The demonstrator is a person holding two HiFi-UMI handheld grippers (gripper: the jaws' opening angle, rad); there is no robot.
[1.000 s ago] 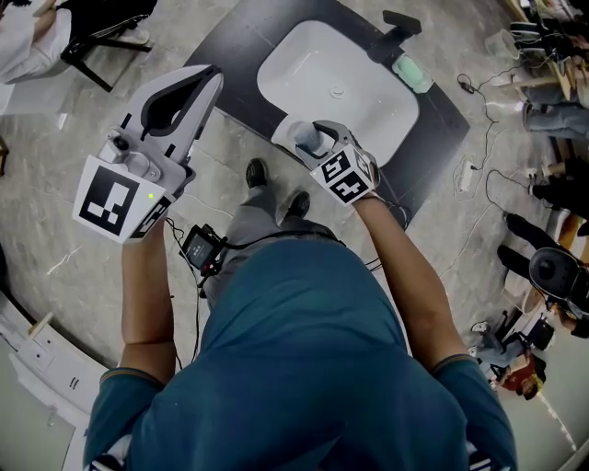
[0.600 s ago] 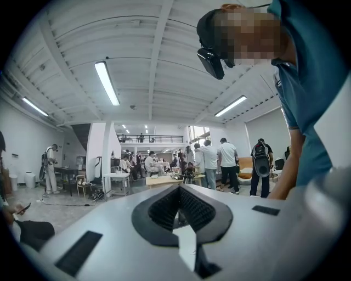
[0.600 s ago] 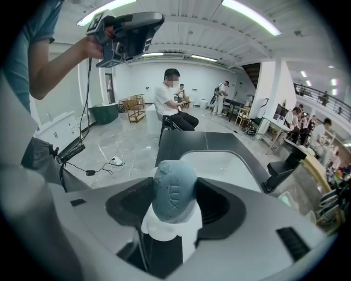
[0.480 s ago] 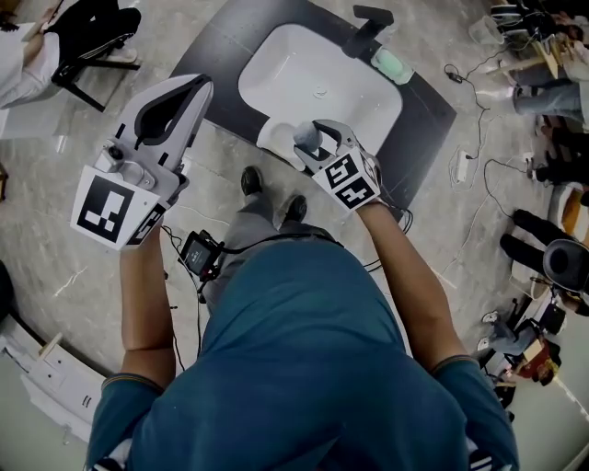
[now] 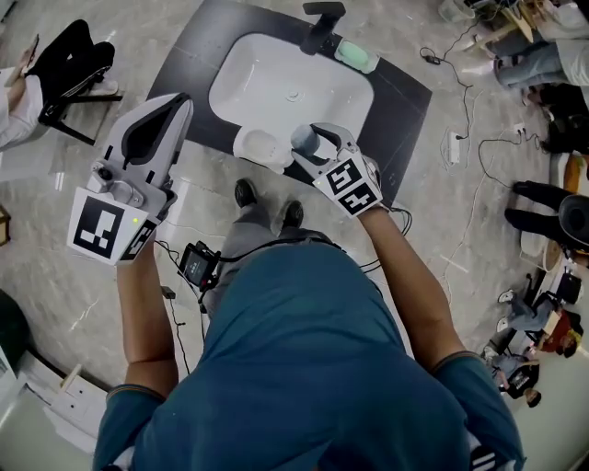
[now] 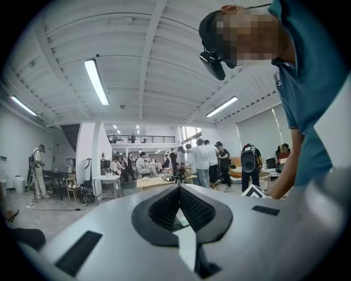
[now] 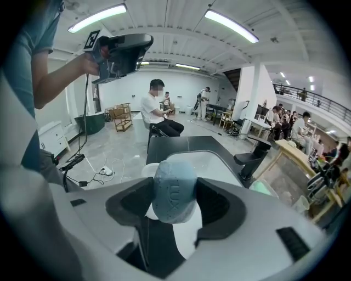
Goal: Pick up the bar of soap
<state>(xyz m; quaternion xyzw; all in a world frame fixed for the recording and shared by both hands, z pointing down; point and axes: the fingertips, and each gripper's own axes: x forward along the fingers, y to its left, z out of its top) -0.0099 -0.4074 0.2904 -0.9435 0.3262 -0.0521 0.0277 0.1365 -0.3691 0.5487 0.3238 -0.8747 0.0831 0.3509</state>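
Note:
A grey-blue bar of soap (image 7: 174,189) stands on end between the pads of my right gripper (image 7: 175,207), which is shut on it. In the head view that soap (image 5: 306,140) hangs in the right gripper (image 5: 317,147) above the front edge of the dark counter (image 5: 184,69), just right of a white soap dish (image 5: 258,147). My left gripper (image 5: 179,106) is held up at the left, off the counter, its jaws shut with nothing in them. In its own view the left gripper (image 6: 180,207) points at the room.
A white sink basin (image 5: 290,92) is set in the counter, with a black faucet (image 5: 322,23) and a green soap holder (image 5: 356,55) behind it. Cables and a power strip (image 5: 453,147) lie on the floor to the right. A seated person (image 7: 159,112) and other people are around.
The right gripper has drawn the soap away to the right of the white dish, which now shows fully. The left gripper sits slightly lower in the head view, which has shifted.

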